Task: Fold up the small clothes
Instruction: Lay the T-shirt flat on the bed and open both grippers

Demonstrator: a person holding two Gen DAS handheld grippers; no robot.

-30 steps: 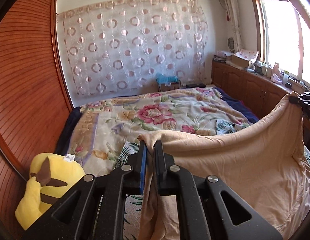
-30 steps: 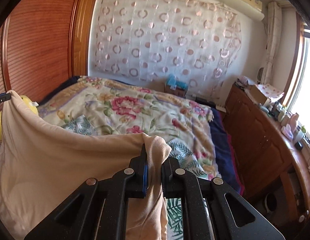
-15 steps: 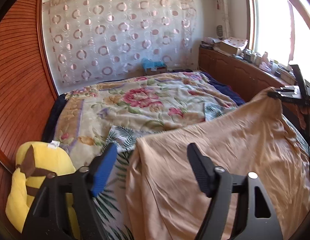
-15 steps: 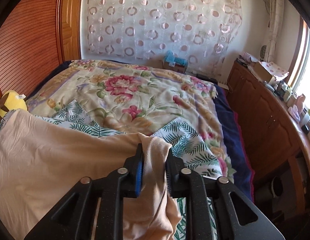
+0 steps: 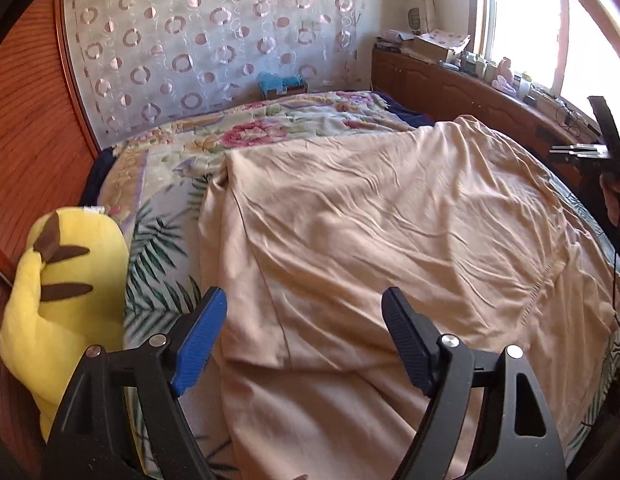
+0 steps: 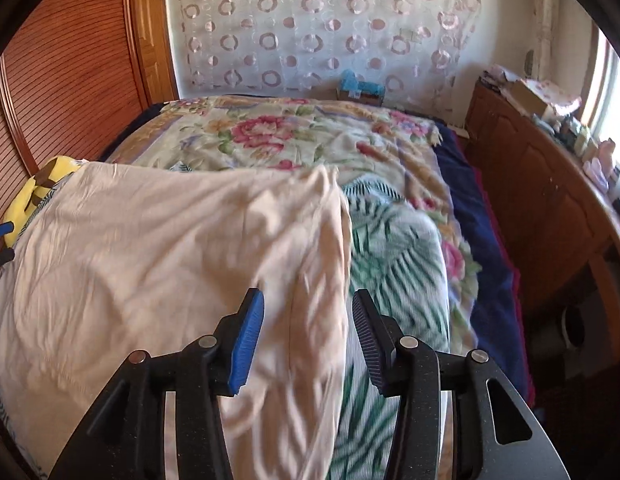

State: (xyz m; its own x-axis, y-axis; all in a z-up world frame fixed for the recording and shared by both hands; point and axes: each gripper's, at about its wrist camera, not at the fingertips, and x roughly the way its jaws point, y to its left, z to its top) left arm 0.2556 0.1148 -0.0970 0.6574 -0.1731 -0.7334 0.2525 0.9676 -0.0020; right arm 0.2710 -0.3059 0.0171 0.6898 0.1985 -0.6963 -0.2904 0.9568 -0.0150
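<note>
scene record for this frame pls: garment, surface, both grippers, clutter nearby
garment: beige garment, spread out and wrinkled, lying flat on the bed
surface: bed with floral quilt
left gripper: open, above the garment's near edge, holding nothing
right gripper: open, over the garment's right edge, holding nothing
clutter: yellow plush toy left of the garment; wooden cabinet along the window side

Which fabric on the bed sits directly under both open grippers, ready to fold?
The plain peach garment, unpatterned, lying over the palm-leaf sheet and in front of the floral blanket.
</note>
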